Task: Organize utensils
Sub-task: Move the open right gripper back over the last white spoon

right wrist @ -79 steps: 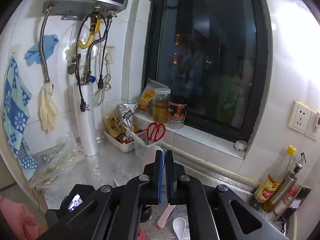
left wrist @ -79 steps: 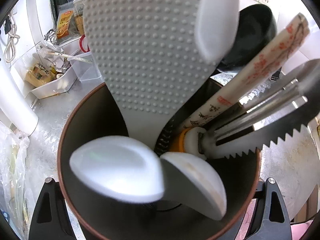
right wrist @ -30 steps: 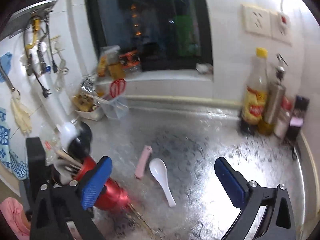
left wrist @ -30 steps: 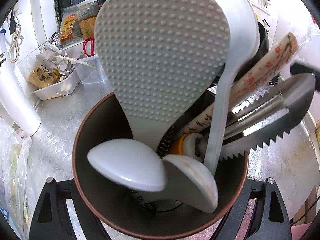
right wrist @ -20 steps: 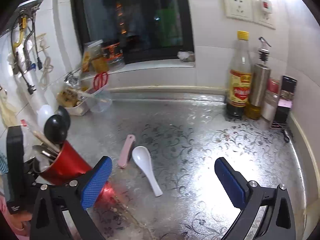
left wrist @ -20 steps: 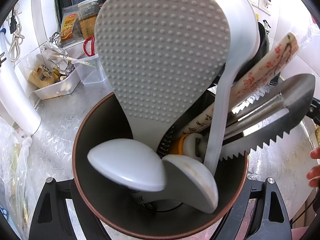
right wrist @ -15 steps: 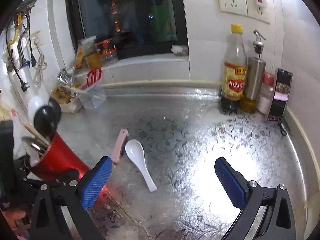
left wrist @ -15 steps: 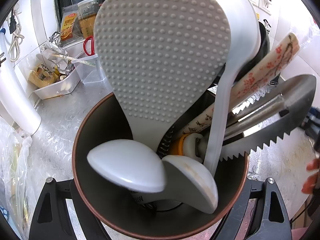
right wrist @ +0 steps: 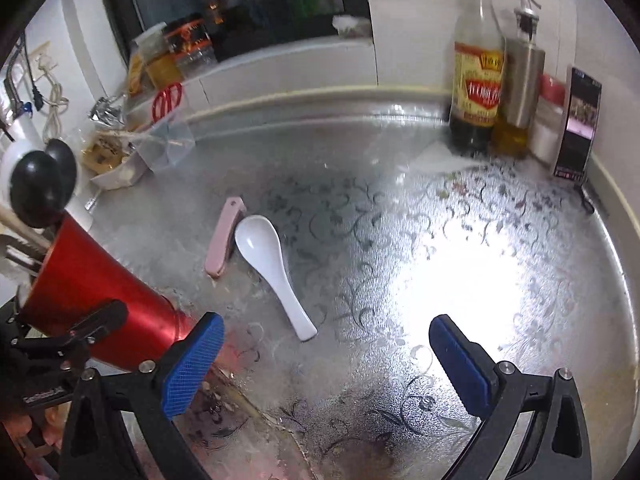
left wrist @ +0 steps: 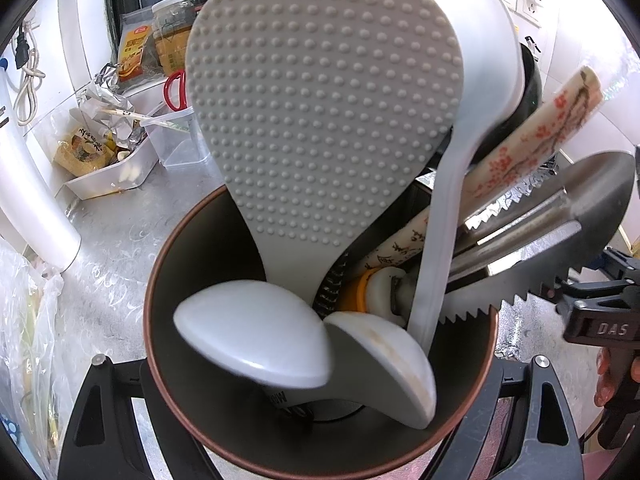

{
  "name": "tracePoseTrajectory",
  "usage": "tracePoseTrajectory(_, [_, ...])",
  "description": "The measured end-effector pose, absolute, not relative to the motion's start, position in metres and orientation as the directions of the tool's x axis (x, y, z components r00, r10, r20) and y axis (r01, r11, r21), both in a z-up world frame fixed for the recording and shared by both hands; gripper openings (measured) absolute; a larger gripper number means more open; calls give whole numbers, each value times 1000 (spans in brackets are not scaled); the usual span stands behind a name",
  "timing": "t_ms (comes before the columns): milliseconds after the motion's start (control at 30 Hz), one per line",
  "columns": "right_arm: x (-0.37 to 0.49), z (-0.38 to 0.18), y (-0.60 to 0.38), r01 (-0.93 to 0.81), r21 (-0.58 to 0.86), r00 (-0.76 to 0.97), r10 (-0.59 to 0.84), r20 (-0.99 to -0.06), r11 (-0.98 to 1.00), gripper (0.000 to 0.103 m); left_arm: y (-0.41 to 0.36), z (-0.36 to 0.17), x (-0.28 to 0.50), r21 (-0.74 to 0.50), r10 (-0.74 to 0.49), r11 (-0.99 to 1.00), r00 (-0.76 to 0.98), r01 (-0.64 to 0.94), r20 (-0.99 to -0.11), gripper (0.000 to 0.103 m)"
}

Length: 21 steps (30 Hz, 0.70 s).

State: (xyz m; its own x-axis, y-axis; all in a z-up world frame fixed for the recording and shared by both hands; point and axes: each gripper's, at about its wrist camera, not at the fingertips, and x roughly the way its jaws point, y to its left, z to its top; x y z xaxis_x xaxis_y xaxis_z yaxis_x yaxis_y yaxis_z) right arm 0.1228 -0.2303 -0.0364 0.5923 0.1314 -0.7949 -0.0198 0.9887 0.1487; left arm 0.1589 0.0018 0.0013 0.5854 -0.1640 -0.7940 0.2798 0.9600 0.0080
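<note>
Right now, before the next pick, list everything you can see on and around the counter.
Utensil cup: 1, red, counter left, held by left gripper.
Rice paddle: 1, grey, in cup.
Ladle: 1, white, in cup.
Serrated server: 1, steel, in cup.
Chopsticks: white with red blossoms, in cup; count unclear.
Soup spoon: 1, white, lying mid-counter.
Folded knife: 1, pink, beside that spoon.
Sauce bottle: 1, yellow-capped, back right.
Oil dispenser: 1, steel, beside bottle.
Scissors: 1, red-handled, in clear tub.
Left gripper: black, clamped on cup.
Right gripper: blue pads, open above counter.
</note>
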Motion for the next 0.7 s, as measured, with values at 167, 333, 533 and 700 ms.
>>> tracePoseTrajectory(167, [130,-43,-234,-26,160,572,146,-807,987,103,2,1,158,9,-163,960,586,279,-794,89])
tracePoseTrajectory(333, [147,-50,-236,-27,152,546,142,-826,988,103,3,1,157,9,-161,961,589,275,-792,90])
tracePoseTrajectory(533, [177,-56,-218,-120,109,519,156,-841,987,103,3,1,157,10,-161,961,589,275,-792,90])
tracePoseTrajectory(700, [203,-64,-191,-216,48,493,152,-857,975,103,3,1,157,10,-161,961,590,275,-791,90])
